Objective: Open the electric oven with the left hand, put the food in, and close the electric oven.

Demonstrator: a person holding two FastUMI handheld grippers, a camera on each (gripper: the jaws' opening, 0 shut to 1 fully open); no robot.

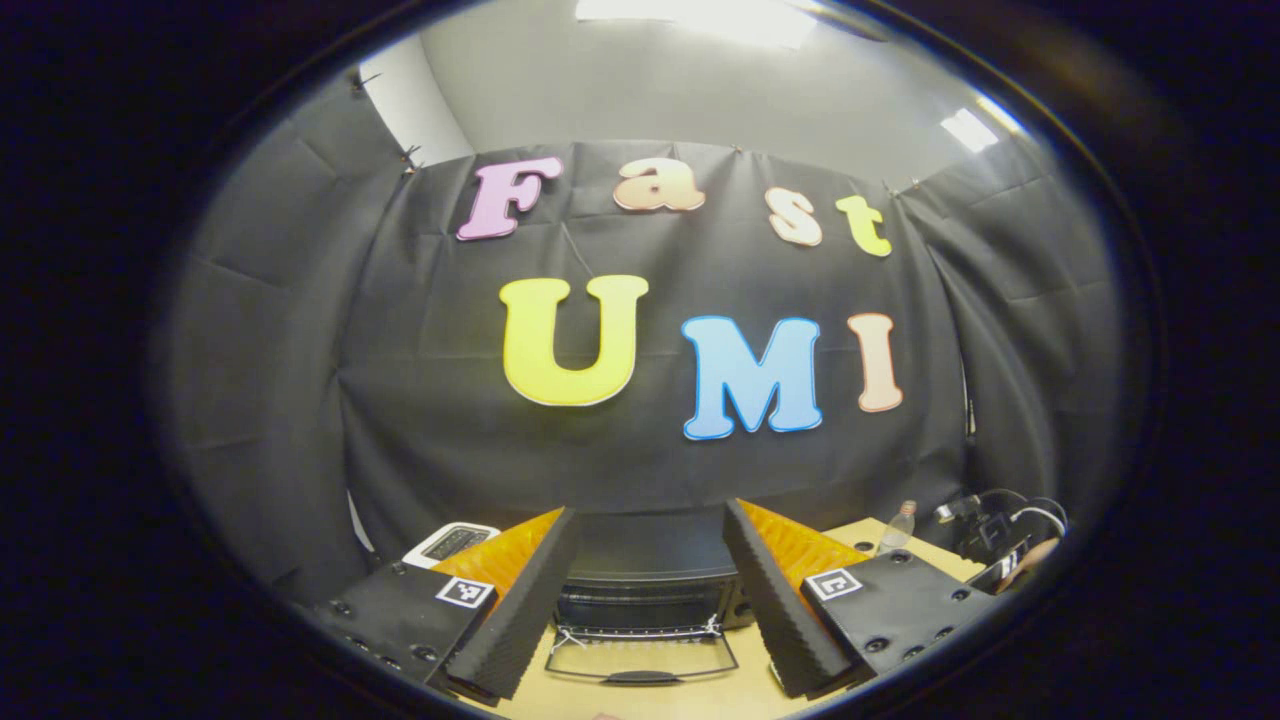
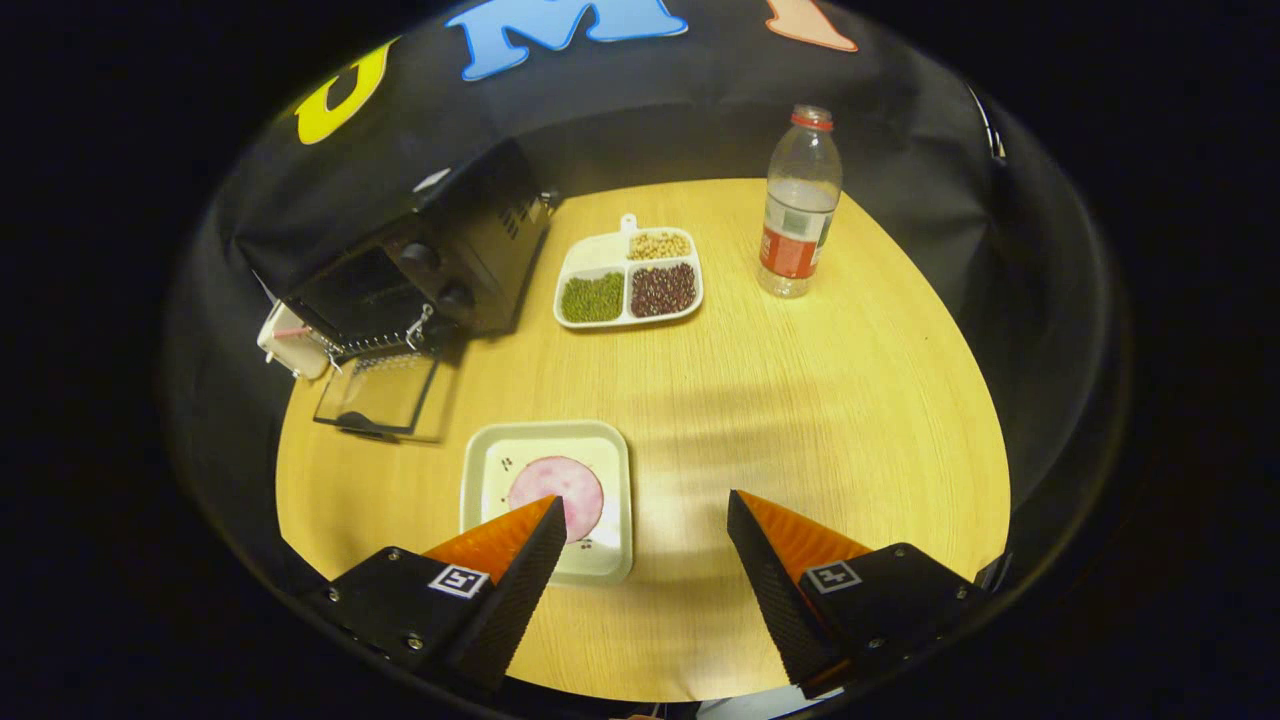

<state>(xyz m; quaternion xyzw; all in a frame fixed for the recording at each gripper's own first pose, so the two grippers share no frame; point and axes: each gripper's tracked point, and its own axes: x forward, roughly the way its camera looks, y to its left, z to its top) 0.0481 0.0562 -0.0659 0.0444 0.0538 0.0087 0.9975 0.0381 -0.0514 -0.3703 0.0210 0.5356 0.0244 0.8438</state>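
The oven stands at ten o'clock on the round wooden table, its glass door already dropped flat; loading seems next; the right gripper, fingers apart and empty, hovers near the pale square plate holding a flat pink round slice; the left gripper, ridged fingers apart, faces the oven; a low, flat pinch looks needed.

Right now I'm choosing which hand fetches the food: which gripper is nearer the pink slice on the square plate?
Right. The right gripper hangs open just over the plate, one finger overlapping the pink slice. The left gripper faces the open oven instead.
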